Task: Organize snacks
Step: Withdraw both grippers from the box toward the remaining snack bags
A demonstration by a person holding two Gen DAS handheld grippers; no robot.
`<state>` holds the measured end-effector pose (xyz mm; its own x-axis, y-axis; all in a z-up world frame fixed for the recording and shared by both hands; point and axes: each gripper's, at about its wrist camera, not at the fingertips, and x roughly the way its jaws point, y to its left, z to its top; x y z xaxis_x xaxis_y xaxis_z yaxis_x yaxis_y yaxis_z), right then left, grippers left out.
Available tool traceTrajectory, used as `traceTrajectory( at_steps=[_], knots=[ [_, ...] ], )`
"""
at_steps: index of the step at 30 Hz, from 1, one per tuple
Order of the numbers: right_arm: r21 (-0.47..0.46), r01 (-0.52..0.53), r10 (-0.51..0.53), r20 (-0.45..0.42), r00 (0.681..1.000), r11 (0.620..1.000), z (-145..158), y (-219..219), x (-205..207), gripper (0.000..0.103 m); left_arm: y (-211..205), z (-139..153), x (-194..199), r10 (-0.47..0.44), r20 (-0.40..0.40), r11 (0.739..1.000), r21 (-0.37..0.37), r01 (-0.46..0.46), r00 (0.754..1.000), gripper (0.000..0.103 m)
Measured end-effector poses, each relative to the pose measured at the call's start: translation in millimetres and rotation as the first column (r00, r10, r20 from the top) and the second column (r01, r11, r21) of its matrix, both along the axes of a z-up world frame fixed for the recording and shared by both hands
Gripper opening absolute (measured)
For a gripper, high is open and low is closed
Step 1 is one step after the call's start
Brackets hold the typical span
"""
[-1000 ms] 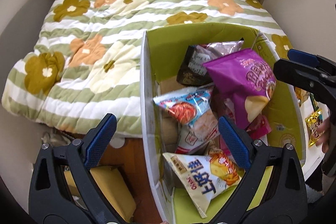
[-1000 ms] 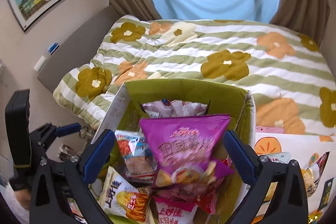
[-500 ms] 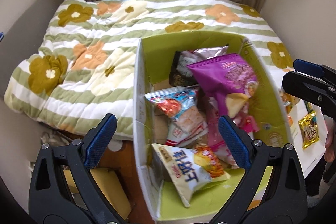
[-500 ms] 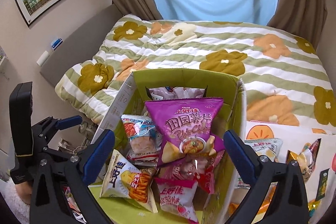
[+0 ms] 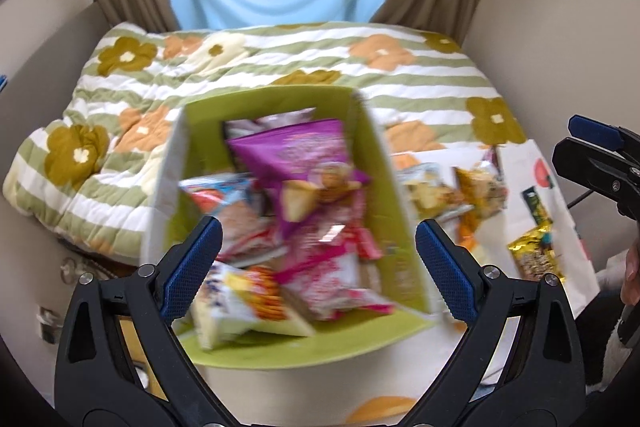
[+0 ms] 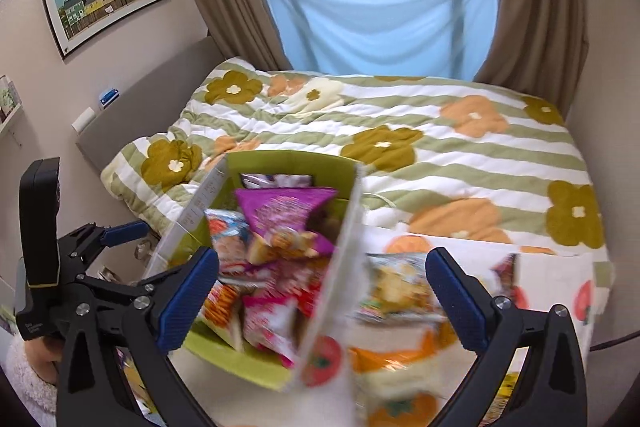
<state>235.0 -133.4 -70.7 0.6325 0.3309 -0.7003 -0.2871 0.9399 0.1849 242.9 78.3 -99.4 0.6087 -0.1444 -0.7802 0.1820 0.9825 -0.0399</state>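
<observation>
A green cardboard box (image 5: pixel 392 223) holds several snack bags, with a purple chip bag (image 5: pixel 296 155) on top. The box also shows in the right wrist view (image 6: pixel 292 163). My left gripper (image 5: pixel 318 263) is open and empty, hovering above the box's near end. My right gripper (image 6: pixel 322 291) is open and empty, above the box's right wall. Loose snack bags (image 5: pixel 476 187) lie on the table to the right of the box; a gold packet (image 5: pixel 536 255) lies further right. The view is motion-blurred.
A bed with a striped flower quilt (image 6: pixel 400 131) fills the space behind the box. The white table cloth with orange fruit print (image 6: pixel 560 291) lies under the loose snacks. Curtains and a window are at the back.
Both grippers have pulled back and up from the box, so it looks smaller and farther. More of the table and loose snacks at the right came into view. Both stay open.
</observation>
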Motion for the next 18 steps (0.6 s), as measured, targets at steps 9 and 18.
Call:
traceTrajectory(
  at_steps=[9, 18],
  knots=[
    [-0.061, 0.052, -0.049, 0.049, 0.998, 0.997, 7.7, -87.5, -50.2, 0.103, -105.2, 5.6, -39.1, -0.099, 0.046, 0.994, 0.046, 0.097, 0.994, 0.097],
    [-0.076, 0.075, -0.074, 0.023, 0.997, 0.994, -14.1, -156.1, -82.0, 0.103, -181.2, -25.0, -54.4, -0.172, 0.014, 0.979, 0.117, 0.169, 0.985, 0.097]
  ],
)
